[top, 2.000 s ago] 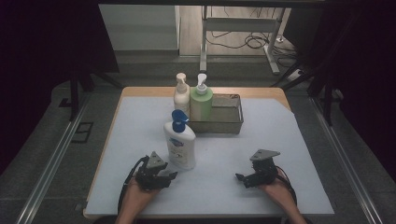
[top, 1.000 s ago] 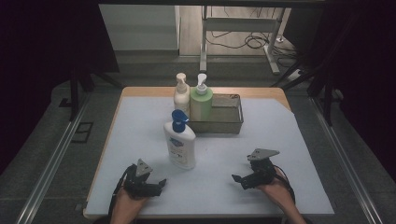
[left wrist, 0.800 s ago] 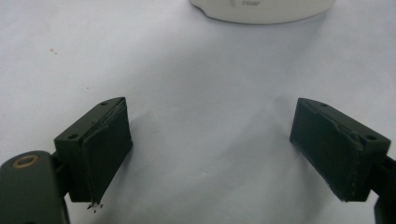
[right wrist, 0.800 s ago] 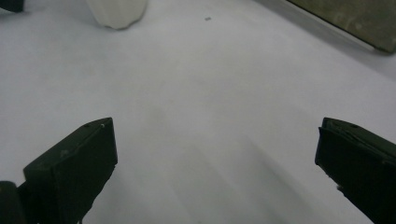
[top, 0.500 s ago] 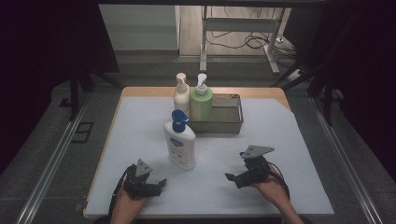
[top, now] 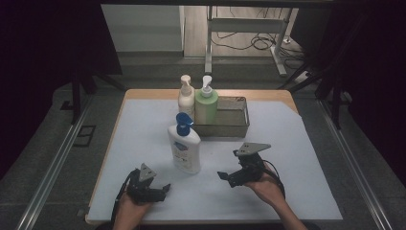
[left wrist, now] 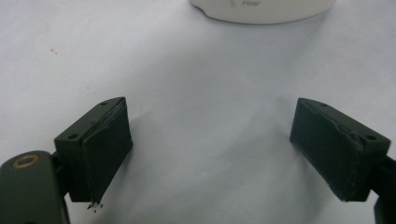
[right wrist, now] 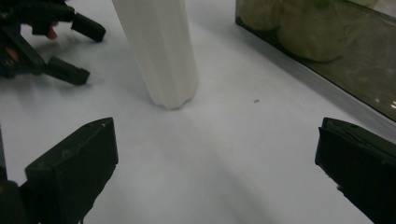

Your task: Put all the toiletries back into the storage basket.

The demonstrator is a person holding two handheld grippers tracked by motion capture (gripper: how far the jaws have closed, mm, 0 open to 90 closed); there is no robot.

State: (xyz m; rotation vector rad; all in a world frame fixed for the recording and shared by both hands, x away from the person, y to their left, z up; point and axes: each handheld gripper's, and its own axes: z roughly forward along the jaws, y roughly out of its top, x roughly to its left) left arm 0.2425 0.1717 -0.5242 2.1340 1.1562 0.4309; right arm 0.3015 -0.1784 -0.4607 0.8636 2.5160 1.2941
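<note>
Fingers of both grippers spread wide, nothing between them. Left gripper (top: pixel 160 188) low on white table cover (top: pixel 306 158), just left of and nearer person than white lotion bottle with blue pump (top: pixel 184 143). Right gripper (top: pixel 225 176) right of bottle, aimed toward it. Bottle upright, before metal tray (top: pixel 239 125); cream pump bottle (top: pixel 186 99) and green pump bottle (top: pixel 206 105) at tray's left end.
</note>
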